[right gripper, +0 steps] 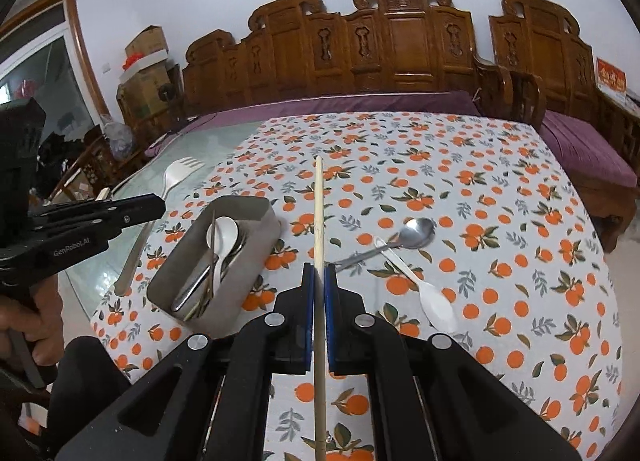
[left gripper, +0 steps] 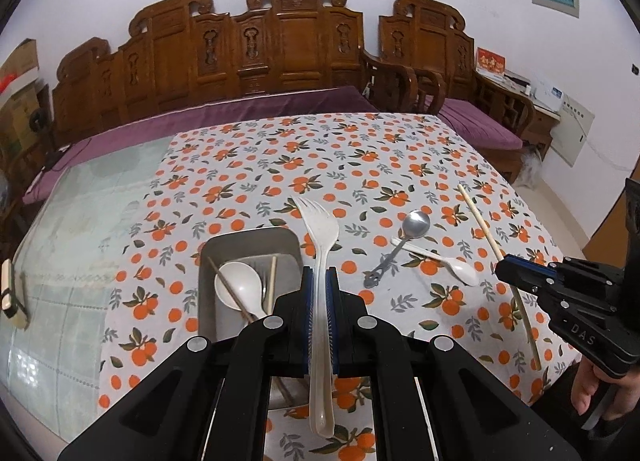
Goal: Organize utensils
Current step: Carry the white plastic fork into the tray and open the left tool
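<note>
Left gripper (left gripper: 320,293) fingers clamp a white plastic fork (left gripper: 320,245); right gripper (right gripper: 319,289) fingers clamp a pale wooden chopstick (right gripper: 319,221); lower each tip-first into the grey metal rectangular tin (right gripper: 256,207).

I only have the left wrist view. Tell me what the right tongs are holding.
Observer: The right tongs are shut on a chopstick, which juts forward past their tips.
Operator: Report what is in the bin besides the white spoon.
Observer: In the metal bin, a metal-handled utensil lies lengthwise beside the white spoon. I cannot tell what kind it is.
</note>
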{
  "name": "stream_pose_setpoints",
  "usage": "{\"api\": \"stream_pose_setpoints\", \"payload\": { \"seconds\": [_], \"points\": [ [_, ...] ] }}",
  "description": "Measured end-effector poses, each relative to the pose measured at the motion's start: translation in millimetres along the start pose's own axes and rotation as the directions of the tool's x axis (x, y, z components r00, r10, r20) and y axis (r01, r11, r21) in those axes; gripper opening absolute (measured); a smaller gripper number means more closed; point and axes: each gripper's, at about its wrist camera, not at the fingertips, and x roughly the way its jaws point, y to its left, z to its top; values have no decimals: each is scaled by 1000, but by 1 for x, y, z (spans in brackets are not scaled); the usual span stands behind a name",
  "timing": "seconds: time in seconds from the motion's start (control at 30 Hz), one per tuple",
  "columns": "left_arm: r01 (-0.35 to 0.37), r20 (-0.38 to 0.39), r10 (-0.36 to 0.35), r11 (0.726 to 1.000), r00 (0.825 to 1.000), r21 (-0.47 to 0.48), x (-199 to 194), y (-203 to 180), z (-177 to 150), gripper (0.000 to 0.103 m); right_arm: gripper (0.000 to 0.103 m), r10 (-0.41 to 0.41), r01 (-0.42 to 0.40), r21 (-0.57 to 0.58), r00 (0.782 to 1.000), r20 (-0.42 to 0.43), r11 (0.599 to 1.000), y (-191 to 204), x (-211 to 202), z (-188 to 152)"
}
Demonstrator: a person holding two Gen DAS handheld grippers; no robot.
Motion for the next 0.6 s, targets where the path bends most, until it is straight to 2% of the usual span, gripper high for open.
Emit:
{"api": "stream_pose_setpoints", "payload": {
  "seconds": [0.33,0.6],
  "points": [
    [19,-16,-19,1000,1000,-13,-2,32,2,5,6,-11,10,-41,1000,-14,999,31,-1,36],
    [39,-86,-46,997,995,-72,41,70,1,5,6,18,-21,-66,998,-55,998,46,25,60]
  ]
}}
